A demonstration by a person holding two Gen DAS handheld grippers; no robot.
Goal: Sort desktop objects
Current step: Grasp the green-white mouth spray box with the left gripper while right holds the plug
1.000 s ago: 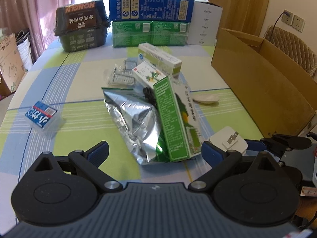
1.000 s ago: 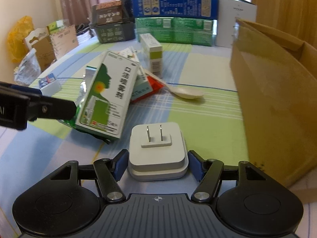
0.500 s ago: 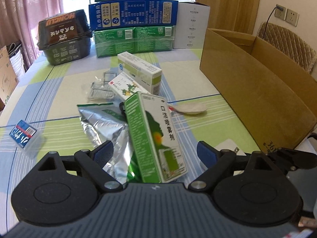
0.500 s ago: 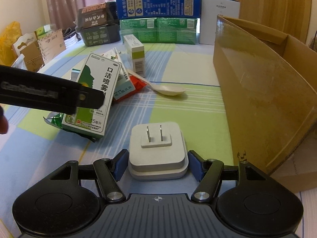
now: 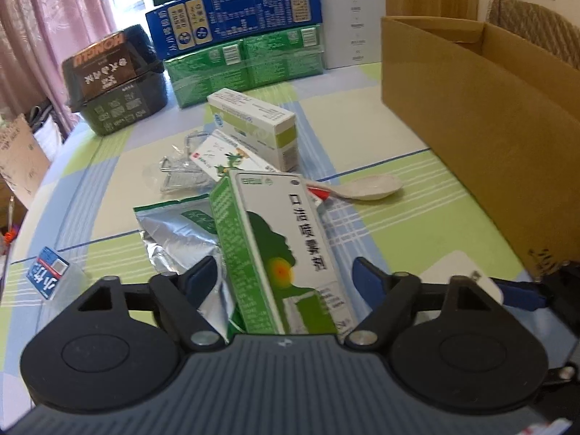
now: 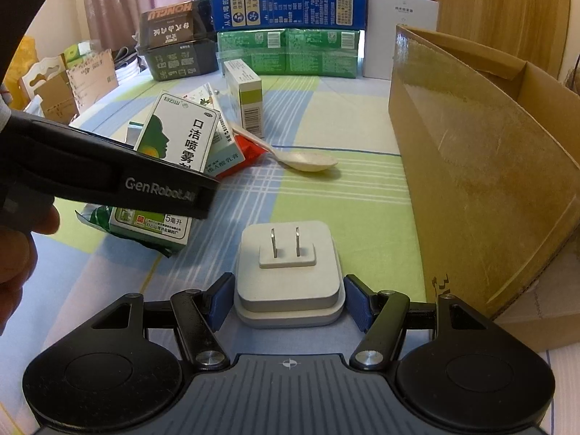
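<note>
- The left tongs (image 5: 286, 279) stood wide open, their blue pads on either side of the green-and-white spray box (image 5: 279, 250) with a gap showing at each pad, so nothing was gripped.
- That spray box lay tilted on top of a crumpled silver foil pouch (image 5: 177, 232) on the checked tabletop (image 5: 380, 116); in the right wrist view the same box (image 6: 177, 137) was partly hidden behind the black body of the left tongs (image 6: 108, 177).
- The right tongs (image 6: 288, 299) were closed to a narrow span on the white plug adapter (image 6: 288, 272), both blue pads pressed against its sides, its two metal prongs pointing away from the camera.
- From the left wrist view only a corner of the adapter (image 5: 456, 272) showed, low on the right, just beside the cardboard box (image 5: 471, 108).
- Whether the adapter rested on the tabletop or was lifted just off it could not be told.
- The cardboard box stood open along the right side of the tabletop, its near wall just beside the right tongs (image 6: 471, 145).
- A white spoon (image 5: 366, 188) lay between the pile of boxes and the cardboard box, its handle touching a red-and-white carton.
- A white-and-green medicine box (image 5: 253, 119) stood behind the spray box, with a clear packet of metal clips (image 5: 181, 174) to its left.
- A small blue-and-white packet (image 5: 47, 275) lay apart at the left edge.
- Stacked blue and green cartons (image 5: 239, 36) and a dark container (image 5: 112, 83) stood at the far end.
</note>
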